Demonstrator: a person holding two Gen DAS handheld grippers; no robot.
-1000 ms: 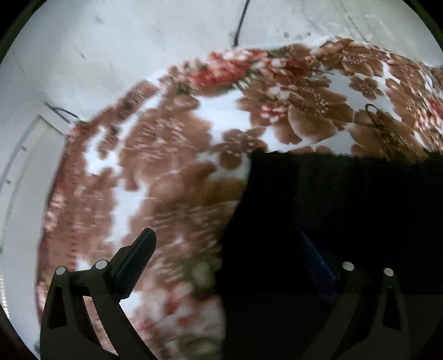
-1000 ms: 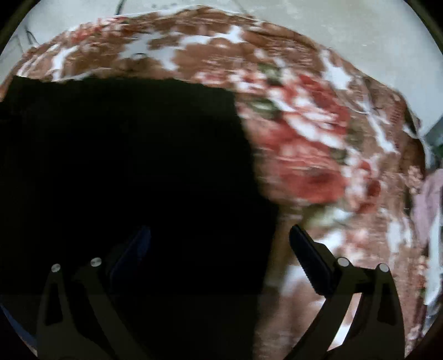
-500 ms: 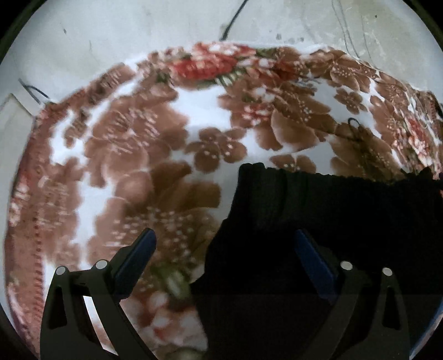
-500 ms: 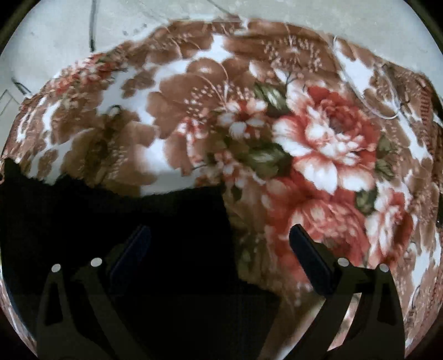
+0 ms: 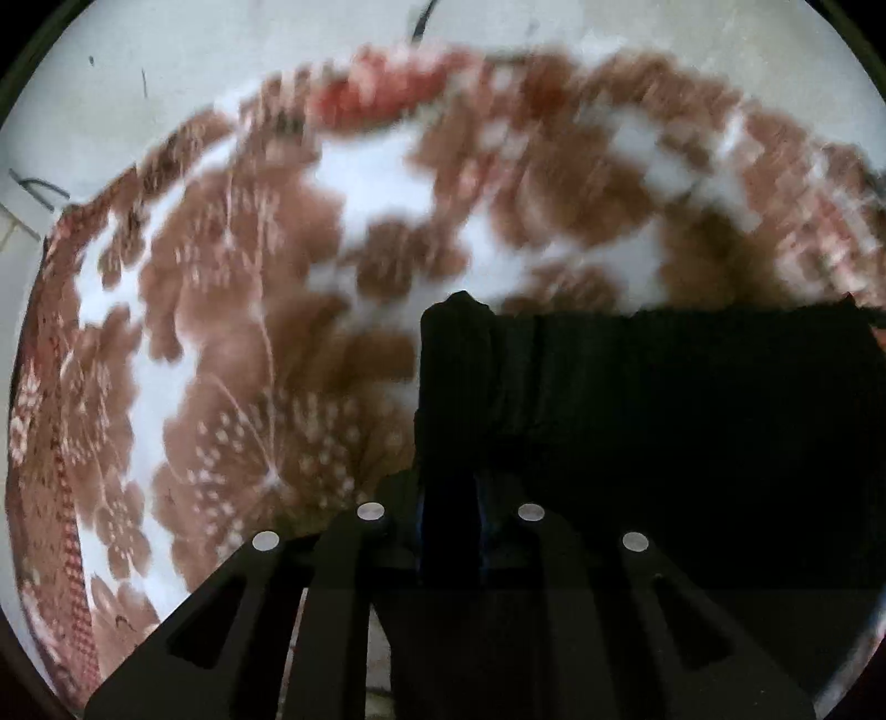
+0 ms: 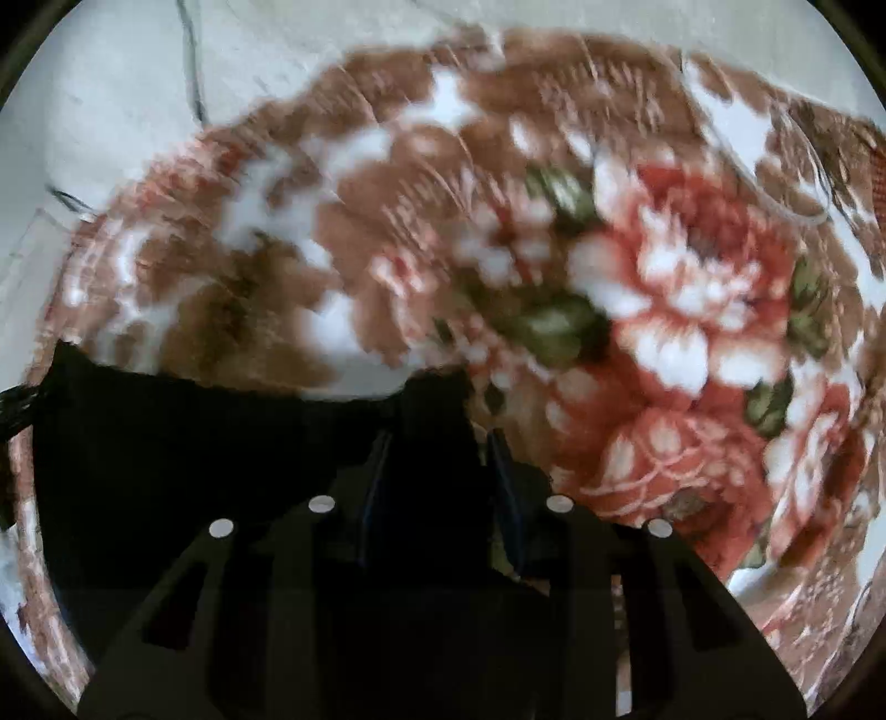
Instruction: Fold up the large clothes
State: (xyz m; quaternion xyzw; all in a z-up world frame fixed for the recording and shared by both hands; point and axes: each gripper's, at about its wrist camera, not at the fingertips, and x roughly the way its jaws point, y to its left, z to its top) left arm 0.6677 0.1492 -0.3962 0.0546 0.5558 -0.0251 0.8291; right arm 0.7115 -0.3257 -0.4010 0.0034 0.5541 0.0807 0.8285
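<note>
A black garment (image 5: 664, 421) lies on a brown, white and red floral blanket (image 5: 249, 343). My left gripper (image 5: 449, 531) is shut on the garment's left corner, which bunches up between the fingers. In the right wrist view the same black garment (image 6: 183, 443) fills the lower left over the floral blanket (image 6: 664, 288). My right gripper (image 6: 437, 498) is shut on the garment's right corner. The garment's top edge runs straight between the two corners.
The blanket covers most of both views. A pale wall or floor (image 5: 221, 50) with a dark cable (image 6: 191, 83) lies beyond the blanket's far edge.
Both grippers were open over the garment's corners; now both have closed on the black cloth. Both views are motion-blurred.
</note>
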